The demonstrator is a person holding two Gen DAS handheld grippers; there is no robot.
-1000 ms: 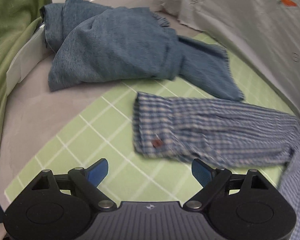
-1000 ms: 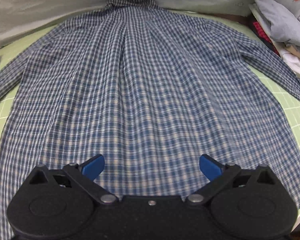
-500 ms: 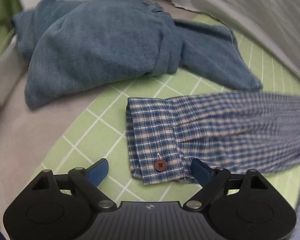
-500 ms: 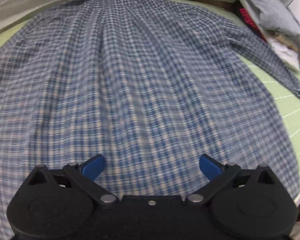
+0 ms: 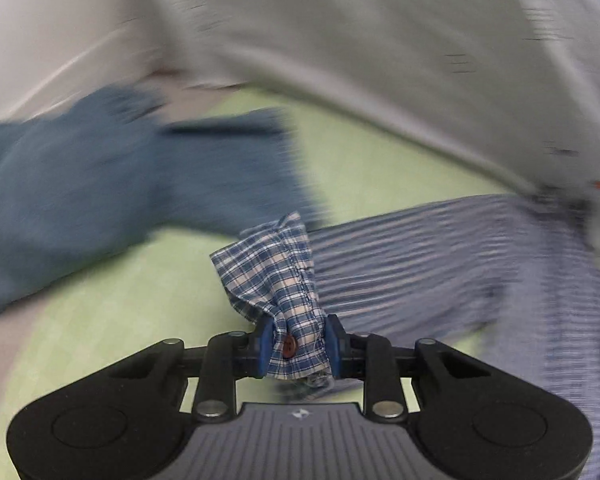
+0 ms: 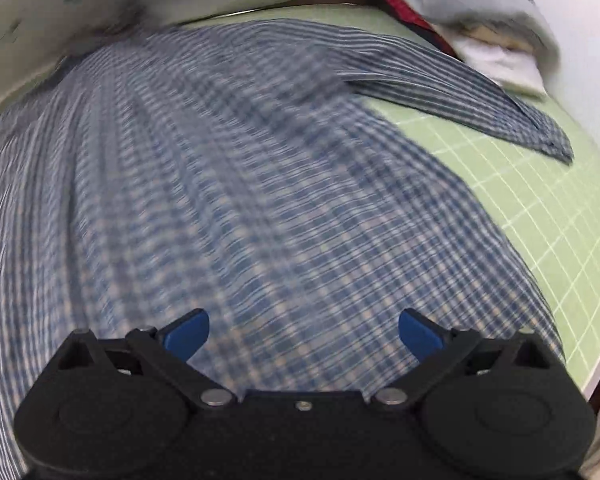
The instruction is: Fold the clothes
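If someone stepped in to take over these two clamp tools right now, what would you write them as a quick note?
Left hand-held gripper: shut on the buttoned cuff of the blue-and-white checked cotton shirt, lifted off the green gridded cutting mat.
Right hand-held gripper: open, empty, over the shirt's lower body.
The shirt lies spread flat on the mat; its other sleeve stretches out to the side. A crumpled blue denim garment lies beyond the cuff.
Done: one cuff gripped.
Left: bring that sleeve across the body, fold the other sleeve in, then fold the body.
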